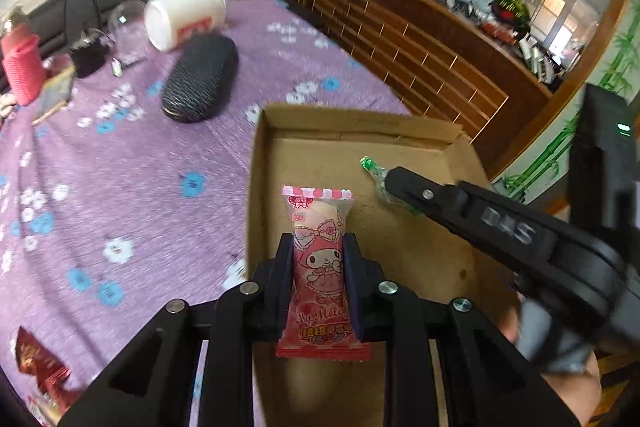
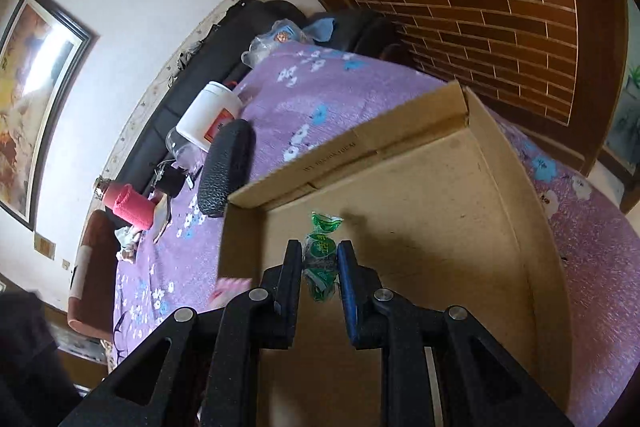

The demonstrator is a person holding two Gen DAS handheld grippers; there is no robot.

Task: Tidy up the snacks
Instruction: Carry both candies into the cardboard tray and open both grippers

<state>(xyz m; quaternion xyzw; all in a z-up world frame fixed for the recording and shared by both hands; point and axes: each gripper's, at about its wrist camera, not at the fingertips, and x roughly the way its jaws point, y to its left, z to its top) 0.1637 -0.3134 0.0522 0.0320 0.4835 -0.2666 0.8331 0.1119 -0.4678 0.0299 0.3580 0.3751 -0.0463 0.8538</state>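
My left gripper (image 1: pixel 318 241) is shut on a pink My Melody snack packet (image 1: pixel 320 267) and holds it upright over the near left part of a shallow cardboard box (image 1: pixel 352 125). My right gripper (image 2: pixel 319 247) is shut on a small green wrapped candy (image 2: pixel 320 259) and holds it above the box floor (image 2: pixel 440 219). In the left wrist view the right gripper (image 1: pixel 386 181) reaches in from the right with the green candy (image 1: pixel 374 173) at its tip. A corner of the pink packet (image 2: pixel 230 287) shows in the right wrist view, left of my fingers.
The box lies on a purple flowered cloth (image 1: pixel 120 167). Beyond it lie a black textured case (image 1: pixel 200 79), a tipped white jar (image 1: pixel 184 15), a red cup (image 1: pixel 22 67) and clear containers. Red snack packets (image 1: pixel 40 371) lie near left. A wooden slatted panel (image 1: pixel 420 67) stands to the right.
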